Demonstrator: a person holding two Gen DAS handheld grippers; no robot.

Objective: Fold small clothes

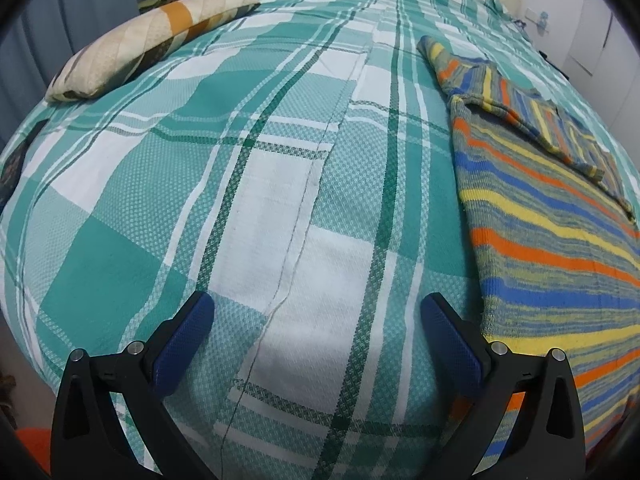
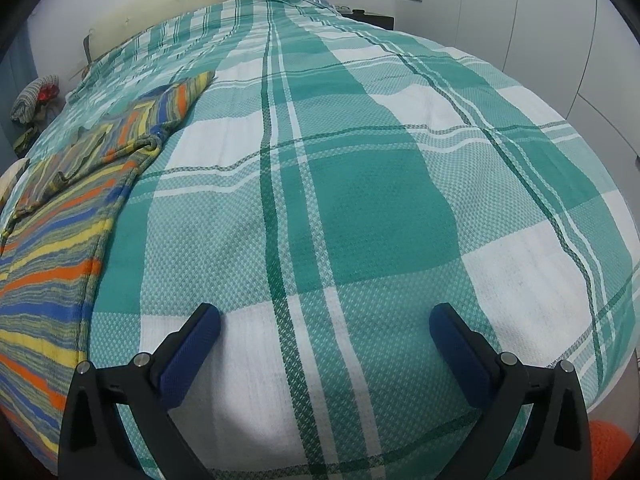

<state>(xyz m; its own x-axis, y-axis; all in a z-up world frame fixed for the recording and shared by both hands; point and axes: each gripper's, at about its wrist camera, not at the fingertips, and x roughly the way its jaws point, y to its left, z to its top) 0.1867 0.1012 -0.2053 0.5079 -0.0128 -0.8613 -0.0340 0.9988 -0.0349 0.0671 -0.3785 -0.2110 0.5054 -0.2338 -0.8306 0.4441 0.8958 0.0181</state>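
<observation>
Your left gripper [image 1: 317,312] and right gripper [image 2: 325,322] hang wide open, holding nothing, beside the striped sweater [image 1: 552,248] on the plaid bedspread [image 1: 240,184].

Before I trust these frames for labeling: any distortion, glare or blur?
Left wrist view: strong fisheye bulge, dark corners, sweater sharp, no glare. Right wrist view: same bulge, even light, soft shadow under the open tool on the bedspread.

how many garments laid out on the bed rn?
1: a striped orange, blue and yellow knit sweater on the green plaid bedspread, right of the left gripper. Some cloth is piled beyond the bed; unclear.
</observation>
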